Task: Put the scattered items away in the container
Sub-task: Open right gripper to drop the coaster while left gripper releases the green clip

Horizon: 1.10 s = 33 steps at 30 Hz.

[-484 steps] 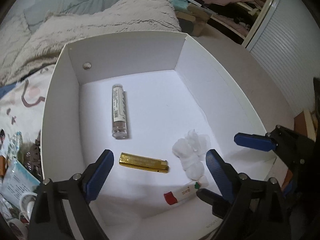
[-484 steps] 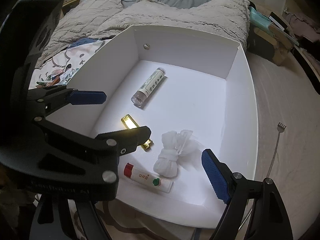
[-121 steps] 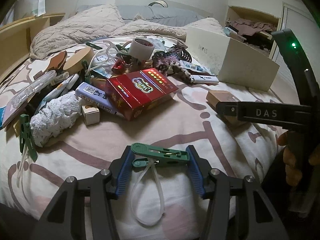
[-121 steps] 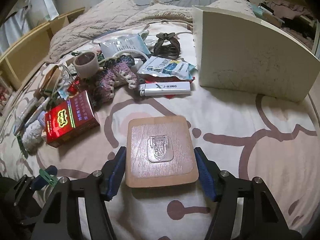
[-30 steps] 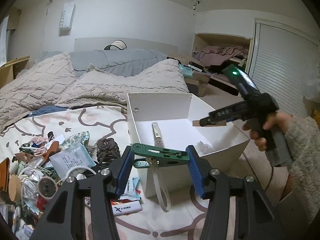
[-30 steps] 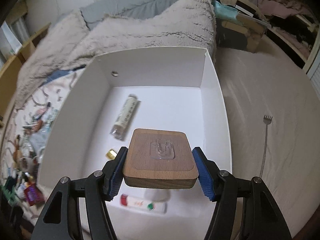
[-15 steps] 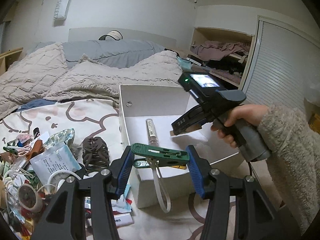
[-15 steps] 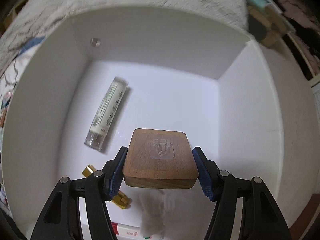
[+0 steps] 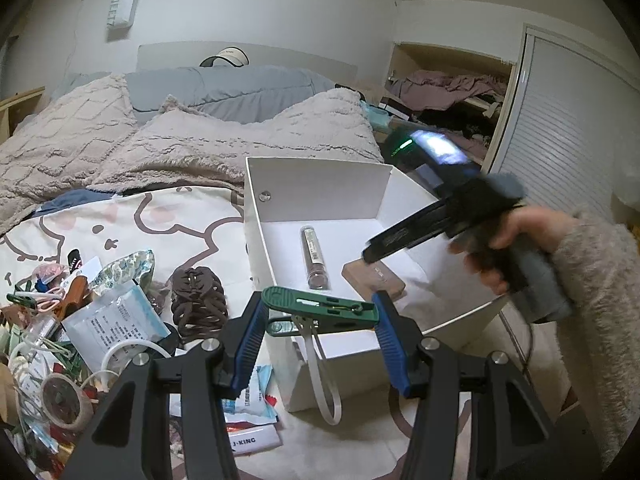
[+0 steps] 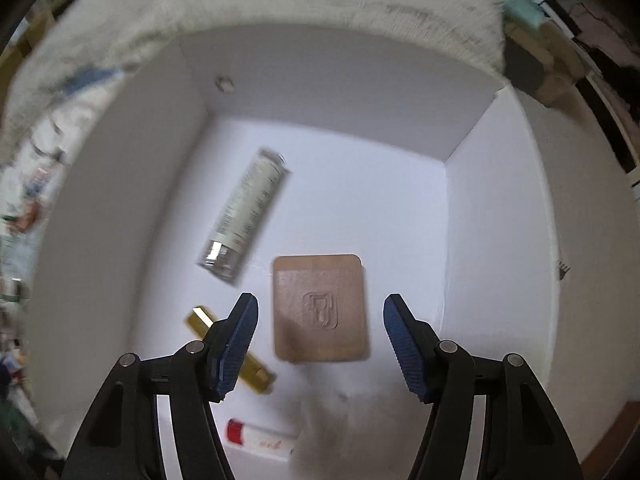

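My left gripper (image 9: pixel 320 316) is shut on a green clip (image 9: pixel 320 307) with a white loop hanging from it, held above the near wall of the white box (image 9: pixel 276 248). My right gripper (image 10: pixel 320 344) is open above the box (image 10: pixel 120 216); the wooden block (image 10: pixel 320 308) lies free on the box floor below it. It also shows in the left wrist view (image 9: pixel 374 280), under the right gripper's body (image 9: pixel 440 216). A clear tube (image 10: pixel 244 216), a gold bar (image 10: pixel 228 348), a white-and-red lighter (image 10: pixel 260 442) and a white cloth wad (image 10: pixel 352 436) lie in the box.
Scattered items cover the bedsheet left of the box: a brown hair claw (image 9: pixel 198 304), a white packet (image 9: pixel 116 326), a tape roll (image 9: pixel 64 400), a J-KING lighter (image 9: pixel 252 442). Blankets and pillows (image 9: pixel 200 132) lie behind. A closet (image 9: pixel 448 96) stands at the far right.
My right gripper has opened and let go of the wooden block, which now lies on the box floor. The left gripper still holds the green clip and has moved a little closer to the box.
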Tool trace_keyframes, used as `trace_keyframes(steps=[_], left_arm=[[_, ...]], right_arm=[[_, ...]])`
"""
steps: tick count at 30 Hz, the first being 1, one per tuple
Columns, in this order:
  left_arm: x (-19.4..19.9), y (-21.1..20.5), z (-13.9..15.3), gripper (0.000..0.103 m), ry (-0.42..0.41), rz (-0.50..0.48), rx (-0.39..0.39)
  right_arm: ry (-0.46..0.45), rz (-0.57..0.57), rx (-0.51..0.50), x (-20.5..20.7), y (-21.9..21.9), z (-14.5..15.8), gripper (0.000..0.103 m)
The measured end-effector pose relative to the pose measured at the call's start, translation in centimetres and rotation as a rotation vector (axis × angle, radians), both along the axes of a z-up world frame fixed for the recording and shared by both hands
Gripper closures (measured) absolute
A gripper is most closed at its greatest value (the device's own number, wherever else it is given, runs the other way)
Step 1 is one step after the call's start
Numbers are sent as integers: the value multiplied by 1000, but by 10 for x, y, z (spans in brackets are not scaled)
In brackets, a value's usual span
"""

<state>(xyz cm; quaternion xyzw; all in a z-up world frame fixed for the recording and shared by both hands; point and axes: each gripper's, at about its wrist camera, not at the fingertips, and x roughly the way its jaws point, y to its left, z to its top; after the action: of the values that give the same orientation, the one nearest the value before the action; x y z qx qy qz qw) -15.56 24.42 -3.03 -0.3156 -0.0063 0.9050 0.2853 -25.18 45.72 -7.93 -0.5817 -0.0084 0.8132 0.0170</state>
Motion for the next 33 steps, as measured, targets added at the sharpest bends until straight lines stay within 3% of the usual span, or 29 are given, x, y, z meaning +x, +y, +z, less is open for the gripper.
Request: trace_keyframes(steps=[6,9,15,20,29,33], left_arm=[[-17,12,14,50,-22,-25,3],[-27,28,19,50,-28,-47,-17],[-48,69,19,50,-75,-96,-101],[-71,98,9,50,-127,-111,-181],[-105,133,-29,50,-337,-139,-293],[-113,135,-38,50,-399,-134,-301]], right_arm=[[151,17,-47,56,26,30,38],[193,-5,-79,70,53,27,38],[184,9,-91,44,47,22,38],[128,71,28,46,24,14,38],[68,115,56,50,15,8,38],[44,140,67,52,8,4,38]])
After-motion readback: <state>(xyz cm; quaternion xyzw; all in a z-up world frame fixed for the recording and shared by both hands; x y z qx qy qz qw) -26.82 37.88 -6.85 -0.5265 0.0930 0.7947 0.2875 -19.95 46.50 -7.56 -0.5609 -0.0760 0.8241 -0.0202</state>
